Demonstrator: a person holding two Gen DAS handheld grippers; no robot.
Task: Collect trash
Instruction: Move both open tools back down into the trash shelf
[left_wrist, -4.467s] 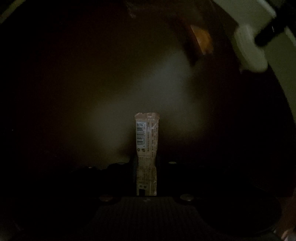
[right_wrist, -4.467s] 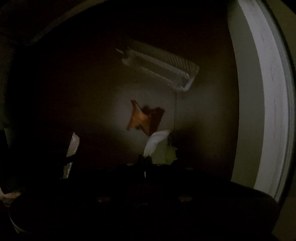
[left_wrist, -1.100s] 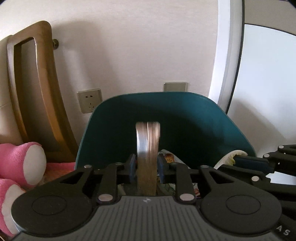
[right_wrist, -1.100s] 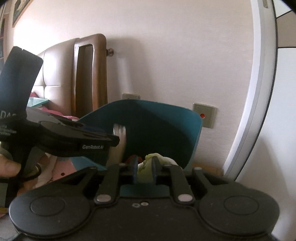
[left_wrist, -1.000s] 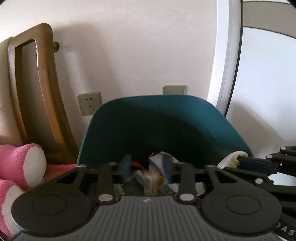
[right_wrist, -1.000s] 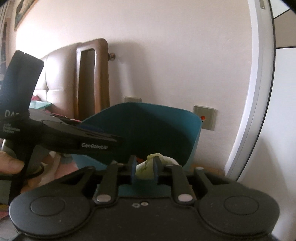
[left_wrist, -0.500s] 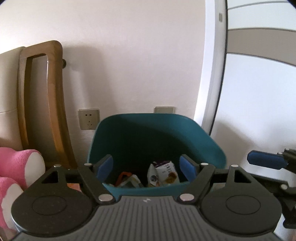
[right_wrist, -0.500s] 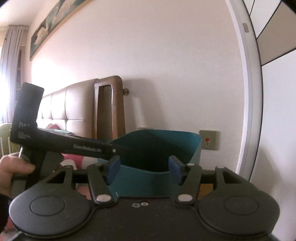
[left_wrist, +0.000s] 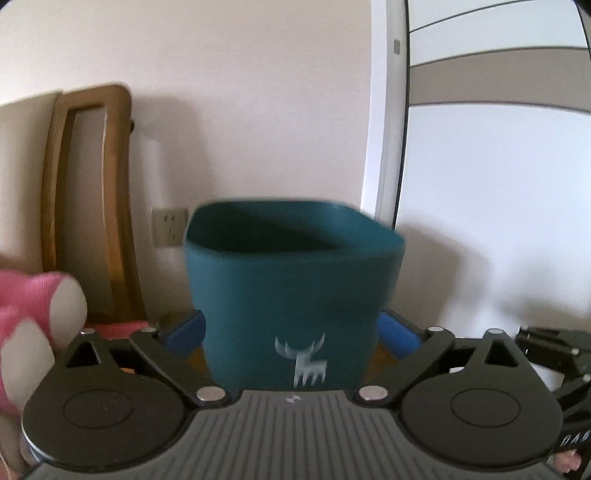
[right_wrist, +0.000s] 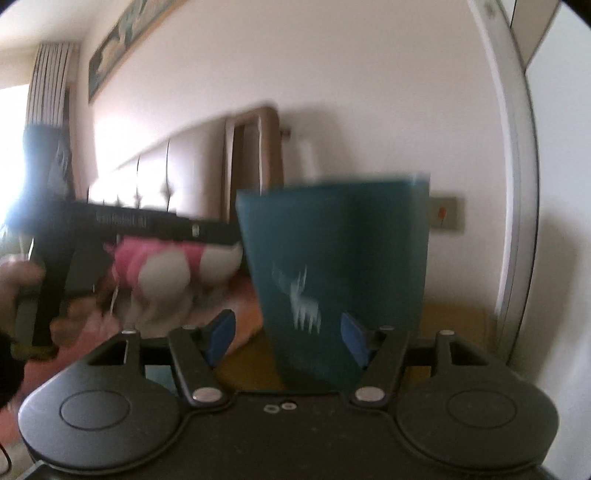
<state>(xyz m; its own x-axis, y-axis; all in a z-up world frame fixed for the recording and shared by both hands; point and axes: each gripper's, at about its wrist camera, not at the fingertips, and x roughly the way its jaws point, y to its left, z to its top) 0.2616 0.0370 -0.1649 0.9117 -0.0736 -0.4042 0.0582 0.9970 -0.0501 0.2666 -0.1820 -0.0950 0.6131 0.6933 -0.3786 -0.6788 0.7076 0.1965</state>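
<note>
A teal bin (left_wrist: 291, 295) with a white deer print stands on the floor by the wall; it also shows, blurred, in the right wrist view (right_wrist: 340, 258). Its rim is above my line of sight, so the trash inside is hidden. My left gripper (left_wrist: 291, 332) is a short way in front of the bin, its jaws opening wide with nothing between the blue pads (left_wrist: 184, 332). My right gripper (right_wrist: 288, 334) is also in front of the bin, jaws opening and empty. The left gripper's black body (right_wrist: 147, 221) crosses the right wrist view, held by a hand (right_wrist: 18, 280).
A pink and white plush toy (left_wrist: 37, 314) lies left of the bin. Behind it are a wooden bed frame (left_wrist: 92, 203) and a padded headboard (right_wrist: 147, 177). A wall socket (left_wrist: 168, 230) sits beside the bin and a white door frame (left_wrist: 384, 129) to its right.
Both grippers let go of their trash over the bin: the left its wrapper, the right its pale scrap. Their jaws spread, and both drew back and sank until the bin's inside went out of sight.
</note>
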